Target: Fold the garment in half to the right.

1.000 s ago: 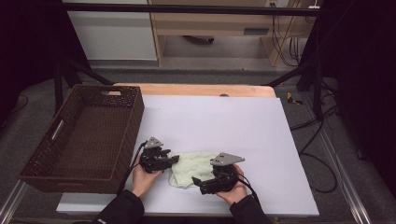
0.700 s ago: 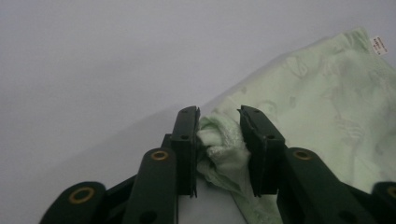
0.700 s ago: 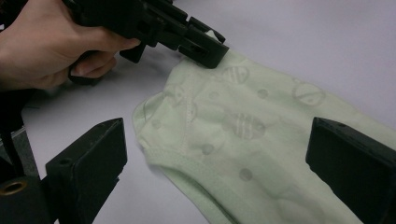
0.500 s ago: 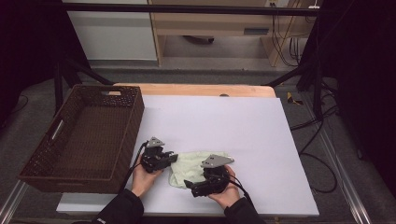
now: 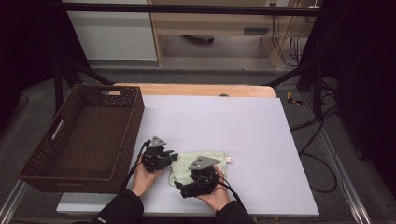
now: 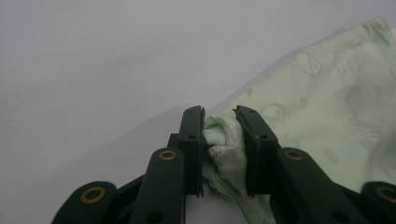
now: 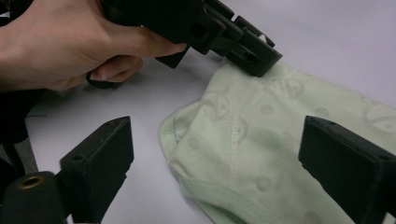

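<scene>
Left gripper [image 6: 219, 133], jaws just closing, pinches the green cloth [image 5: 198, 161] edge at 6 o'clock on the tabletop [image 5: 224, 121]. Right gripper [image 7: 215, 154] stands wide over the cloth.

Both tongs, the left tongs [image 5: 172, 155] and the right tongs [image 5: 179, 189], are black with brass-ringed screw holes, grey three-cornered top plates and trailing black cables, above dark sleeves [image 5: 119, 210].
</scene>
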Motion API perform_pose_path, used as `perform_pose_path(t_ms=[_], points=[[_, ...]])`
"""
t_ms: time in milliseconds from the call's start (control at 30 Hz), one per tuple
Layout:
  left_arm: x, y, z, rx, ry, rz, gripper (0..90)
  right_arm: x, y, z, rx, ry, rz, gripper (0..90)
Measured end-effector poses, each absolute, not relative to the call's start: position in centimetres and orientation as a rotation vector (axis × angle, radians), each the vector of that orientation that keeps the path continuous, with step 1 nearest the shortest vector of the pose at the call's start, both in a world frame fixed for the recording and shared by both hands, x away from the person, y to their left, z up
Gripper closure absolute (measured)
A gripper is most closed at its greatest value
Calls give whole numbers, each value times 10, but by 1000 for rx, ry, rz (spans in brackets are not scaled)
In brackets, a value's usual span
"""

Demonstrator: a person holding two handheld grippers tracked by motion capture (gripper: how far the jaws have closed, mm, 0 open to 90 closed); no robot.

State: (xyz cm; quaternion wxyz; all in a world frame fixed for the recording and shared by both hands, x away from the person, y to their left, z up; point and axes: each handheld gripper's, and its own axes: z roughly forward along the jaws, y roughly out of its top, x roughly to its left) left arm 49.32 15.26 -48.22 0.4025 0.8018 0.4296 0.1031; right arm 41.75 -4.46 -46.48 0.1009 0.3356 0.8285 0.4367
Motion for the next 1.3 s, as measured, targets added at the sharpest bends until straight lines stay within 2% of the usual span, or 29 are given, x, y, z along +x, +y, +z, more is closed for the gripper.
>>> perform_pose_path(t_ms=[233, 533, 700, 1067, 1300], points=[[494, 153, -482, 2039, 1070, 258, 727, 415, -26, -470, 983, 2462, 1247, 207], [493, 152, -482, 2037, 1076, 264, 726, 413, -15, -475, 971, 2496, 1174, 441], [493, 152, -482, 2035, 1081, 264, 726, 412, -10, -479, 942, 2523, 1123, 532], [493, 151, -481, 2033, 1094, 261, 726, 405, -3, -481, 865, 2495, 1052, 657], [493, 151, -481, 2028, 1102, 255, 728, 406, -5, -480, 895, 2471, 1032, 825]])
